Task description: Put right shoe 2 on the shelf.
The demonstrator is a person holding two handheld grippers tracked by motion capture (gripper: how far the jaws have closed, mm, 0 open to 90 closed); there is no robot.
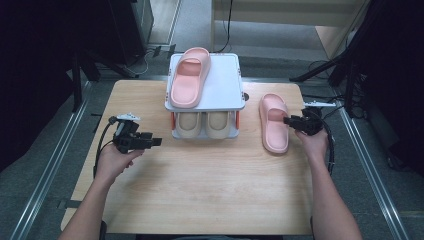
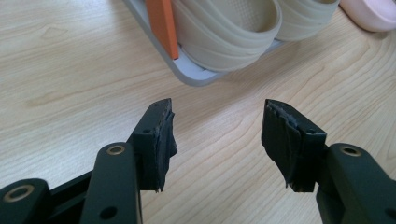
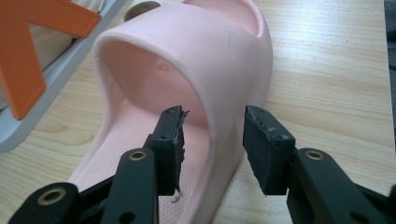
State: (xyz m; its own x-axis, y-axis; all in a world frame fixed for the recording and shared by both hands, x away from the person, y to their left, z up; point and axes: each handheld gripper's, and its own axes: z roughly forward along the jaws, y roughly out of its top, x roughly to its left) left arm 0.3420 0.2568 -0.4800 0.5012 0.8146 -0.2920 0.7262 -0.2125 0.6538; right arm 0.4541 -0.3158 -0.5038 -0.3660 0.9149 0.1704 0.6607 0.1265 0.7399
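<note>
Pink slipper lies on the wooden counter, just right of the two-tier rack; the right gripper straddles its strap wall, jaws apart, pads not pressing. The rack holds two beige slippers below and another pink slipper on top. The left gripper hovers open, holding nothing.

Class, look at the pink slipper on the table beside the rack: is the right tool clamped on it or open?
Open. The right tool straddles the pink slipper strap's side wall, with gaps at both pads.
</note>
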